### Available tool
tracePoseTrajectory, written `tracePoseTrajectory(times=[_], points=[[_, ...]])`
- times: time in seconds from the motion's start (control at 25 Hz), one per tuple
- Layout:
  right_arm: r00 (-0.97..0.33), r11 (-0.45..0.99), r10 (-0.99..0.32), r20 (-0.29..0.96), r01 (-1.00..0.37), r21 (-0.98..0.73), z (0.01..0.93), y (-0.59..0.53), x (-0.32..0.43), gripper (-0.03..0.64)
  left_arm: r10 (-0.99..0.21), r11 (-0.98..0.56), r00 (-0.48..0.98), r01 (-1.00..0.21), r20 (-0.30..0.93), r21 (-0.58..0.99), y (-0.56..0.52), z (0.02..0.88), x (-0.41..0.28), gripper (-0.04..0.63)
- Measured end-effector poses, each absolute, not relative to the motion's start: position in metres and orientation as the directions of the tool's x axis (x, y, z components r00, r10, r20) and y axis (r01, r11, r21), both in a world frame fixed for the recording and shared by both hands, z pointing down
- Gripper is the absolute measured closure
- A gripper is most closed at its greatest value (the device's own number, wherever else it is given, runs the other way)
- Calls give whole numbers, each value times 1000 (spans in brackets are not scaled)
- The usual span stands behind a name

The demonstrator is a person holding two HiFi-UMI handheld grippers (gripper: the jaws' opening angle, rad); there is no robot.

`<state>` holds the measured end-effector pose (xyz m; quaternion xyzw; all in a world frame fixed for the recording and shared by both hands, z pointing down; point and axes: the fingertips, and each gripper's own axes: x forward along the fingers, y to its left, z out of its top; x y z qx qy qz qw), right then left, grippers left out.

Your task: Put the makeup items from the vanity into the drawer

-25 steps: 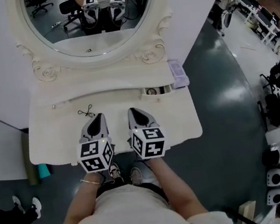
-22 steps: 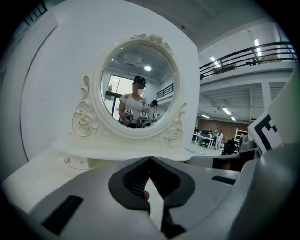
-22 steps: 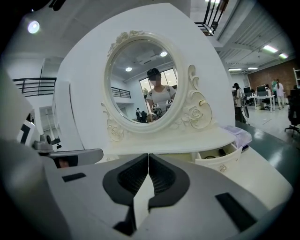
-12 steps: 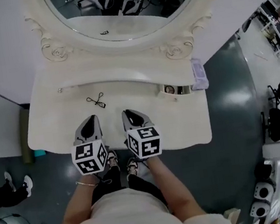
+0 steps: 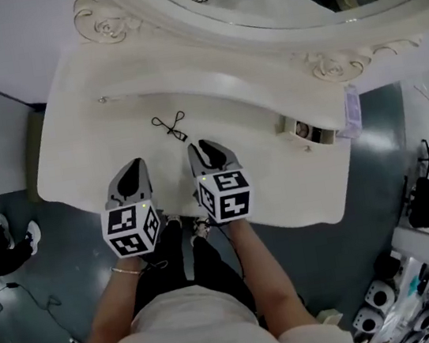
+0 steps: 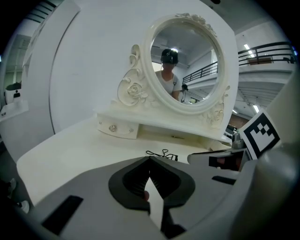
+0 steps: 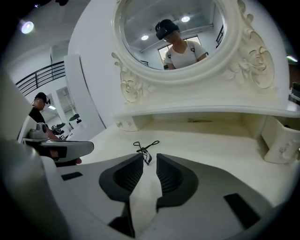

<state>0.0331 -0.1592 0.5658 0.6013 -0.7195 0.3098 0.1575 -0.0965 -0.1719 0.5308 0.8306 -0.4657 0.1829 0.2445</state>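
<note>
a thin black makeup tool [image 5: 171,125], with two wire loops at one end and a small dark head at the other, is lying flat on the cream vanity top [image 5: 90,137], just past the grippers. the right gripper [image 7: 150,159] is pointing at it. its jaws have just been opening, with nothing between them. the left gripper [image 6: 150,161] is hovering alongside, clenched and empty. the small drawer [image 5: 308,130] is standing open at the far right.

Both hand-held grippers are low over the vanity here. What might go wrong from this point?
1. The thin black looped tool lies flat on the vanity top. The right hand-held gripper, whose jaws have just been opening to a narrow gap with nothing between them, may push it away rather than pinch it.
2. The shut left hand-held gripper sits close beside the right one, so they might bump.
</note>
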Motion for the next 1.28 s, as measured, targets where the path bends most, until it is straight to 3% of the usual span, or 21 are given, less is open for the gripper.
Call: tracePoseTrajectory(times=[0.68,1.28], points=[[-287,245,-675,680,-956,-160,595,-196,16,542,-630,-461,519,-849,578,259,-218,566,-96,594],[-306,232,-684,663,-952,-199,587,-191,14,593,-592,-516,575,-809,564,284,-225,562,-80,594]])
